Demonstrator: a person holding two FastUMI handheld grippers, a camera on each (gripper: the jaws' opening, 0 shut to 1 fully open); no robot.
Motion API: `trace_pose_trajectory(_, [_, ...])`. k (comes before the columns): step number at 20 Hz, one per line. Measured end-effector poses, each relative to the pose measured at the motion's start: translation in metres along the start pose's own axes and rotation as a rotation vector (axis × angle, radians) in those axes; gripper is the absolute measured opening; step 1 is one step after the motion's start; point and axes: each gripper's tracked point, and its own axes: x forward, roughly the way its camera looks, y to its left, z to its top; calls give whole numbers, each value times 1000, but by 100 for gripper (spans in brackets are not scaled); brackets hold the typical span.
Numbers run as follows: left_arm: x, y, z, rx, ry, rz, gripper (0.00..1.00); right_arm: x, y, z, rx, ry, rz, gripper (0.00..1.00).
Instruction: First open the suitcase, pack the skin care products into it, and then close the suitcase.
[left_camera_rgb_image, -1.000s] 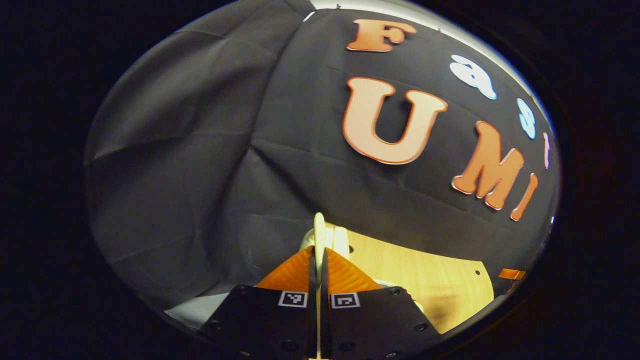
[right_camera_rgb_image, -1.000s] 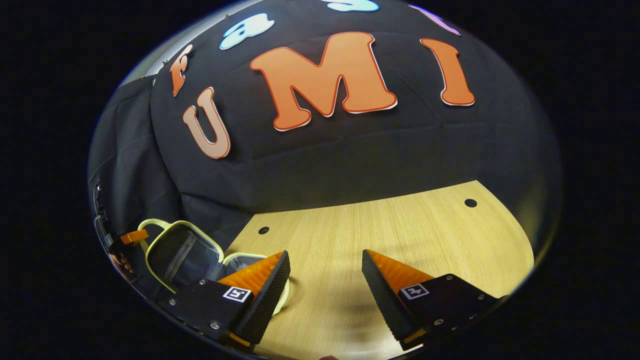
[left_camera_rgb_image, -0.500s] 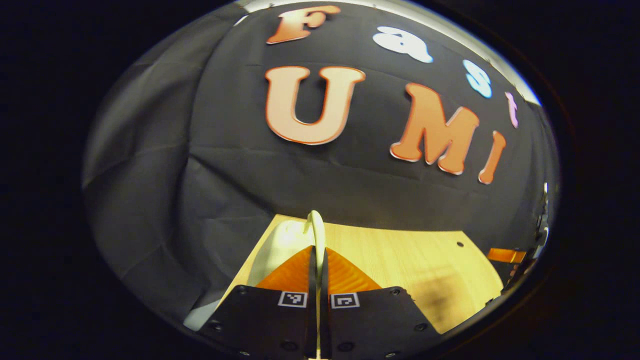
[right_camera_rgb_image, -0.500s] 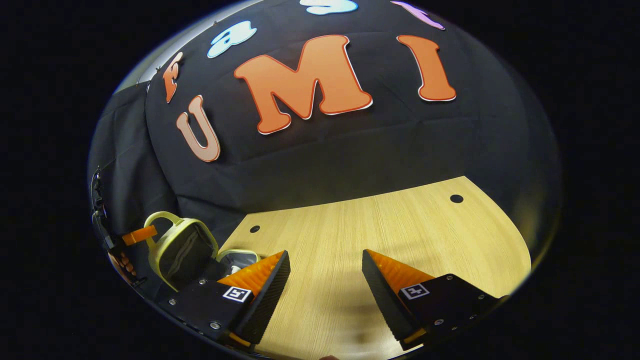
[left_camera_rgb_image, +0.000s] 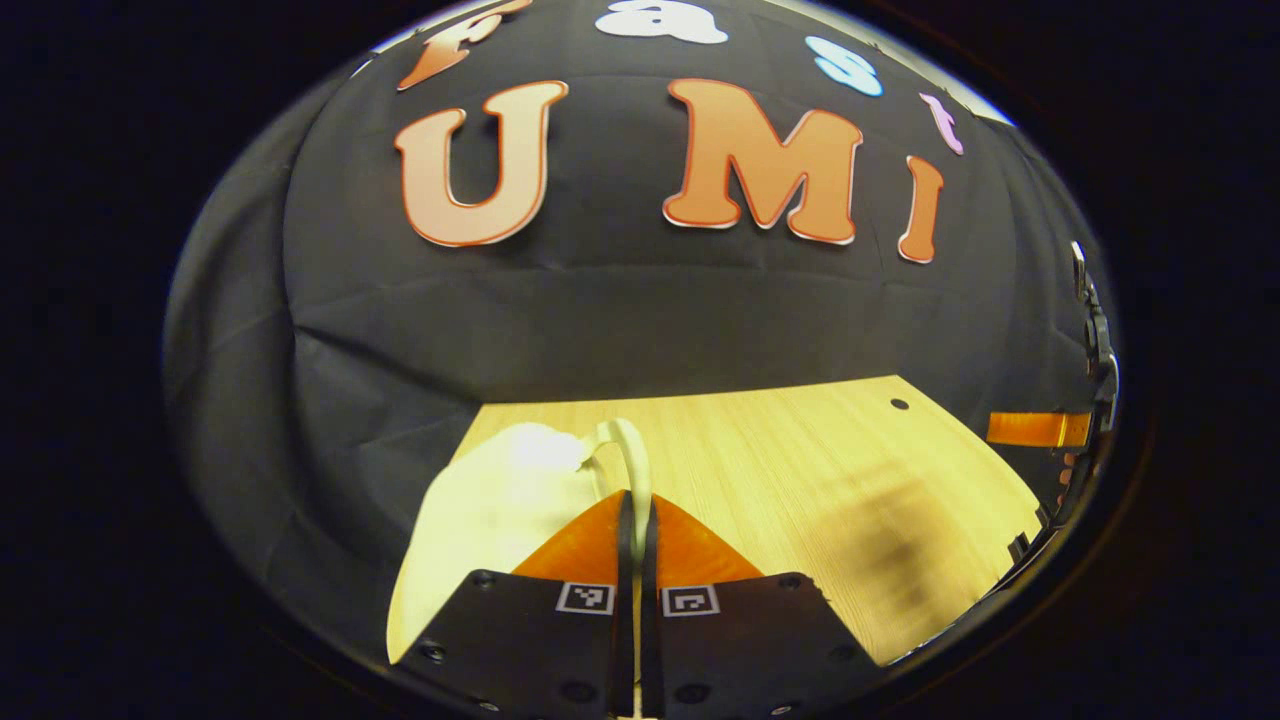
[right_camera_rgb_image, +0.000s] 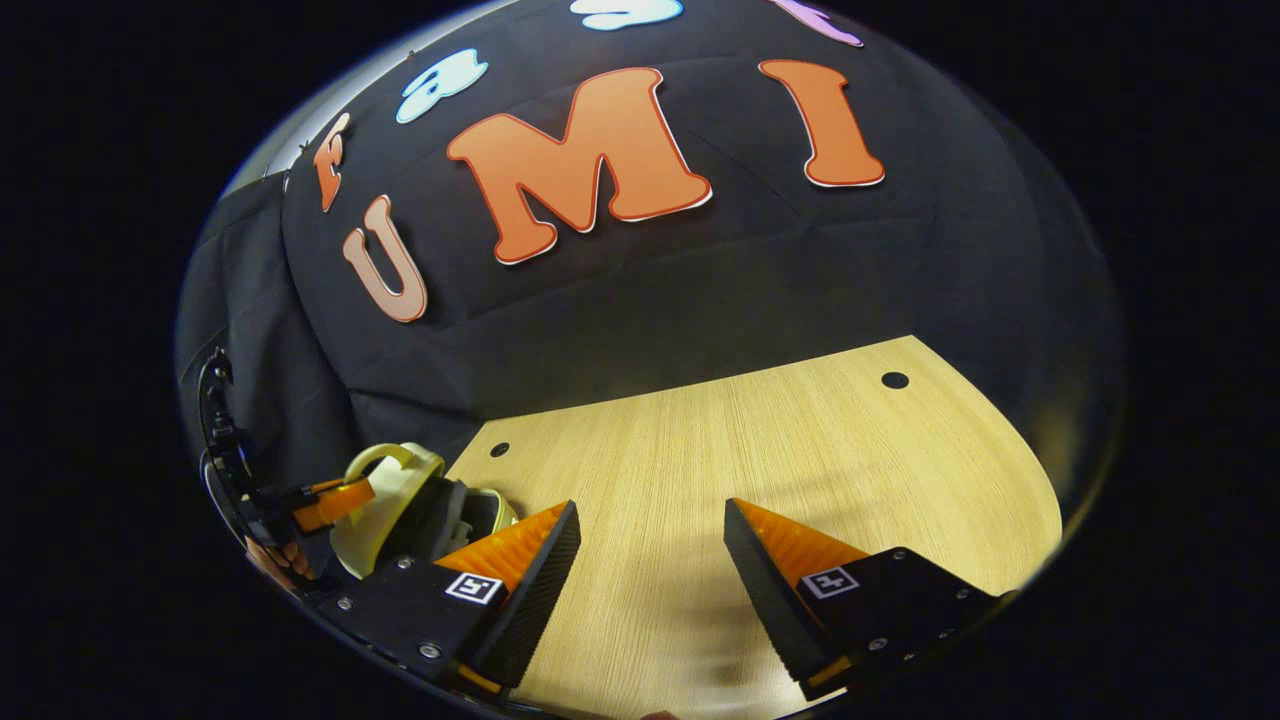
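The small pale-yellow suitcase (right_camera_rgb_image: 392, 497) stands at the table's far left in the right gripper view, its lid tilted partway over the base with a dark gap between them. My left gripper (left_camera_rgb_image: 636, 500) is shut on the suitcase's thin curved handle (left_camera_rgb_image: 628, 452); the lid's pale outer shell (left_camera_rgb_image: 490, 515) lies just left of the fingers. In the right gripper view the left gripper (right_camera_rgb_image: 330, 500) shows at the handle, with a hand behind it. My right gripper (right_camera_rgb_image: 650, 525) hovers open over bare wood with nothing between its fingers. The suitcase's contents are hidden.
The light wooden table (right_camera_rgb_image: 760, 470) stretches ahead and to the right, with small round holes (right_camera_rgb_image: 895, 380) near its back edge. The black cloth wall rises right behind it. One finger of the right gripper (left_camera_rgb_image: 1036, 428) shows at the right edge of the left gripper view.
The lid has swung down from nearly upright toward the base, its dark lining going out of sight. My left gripper has turned with the handle. The right gripper has barely moved.
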Motion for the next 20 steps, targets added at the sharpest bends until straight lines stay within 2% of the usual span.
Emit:
trace_pose_trajectory(7, [26, -37, -50, 40, 93, -36, 4, -10, -8, 2, -37, -37, -10, 93])
trace_pose_trajectory(13, [40, -36, -67, 267, 106, 74, 6, -11, -7, -3, -52, -25, 3, 93])
trace_pose_trajectory(18, [45, -50, -98, 243, 212, 85, 12, -14, -13, -4, -50, -26, 4, 93])
trace_pose_trajectory(20, [43, -61, -104, 237, 219, 59, 22, -14, -17, -3, -47, -26, 0, 93])
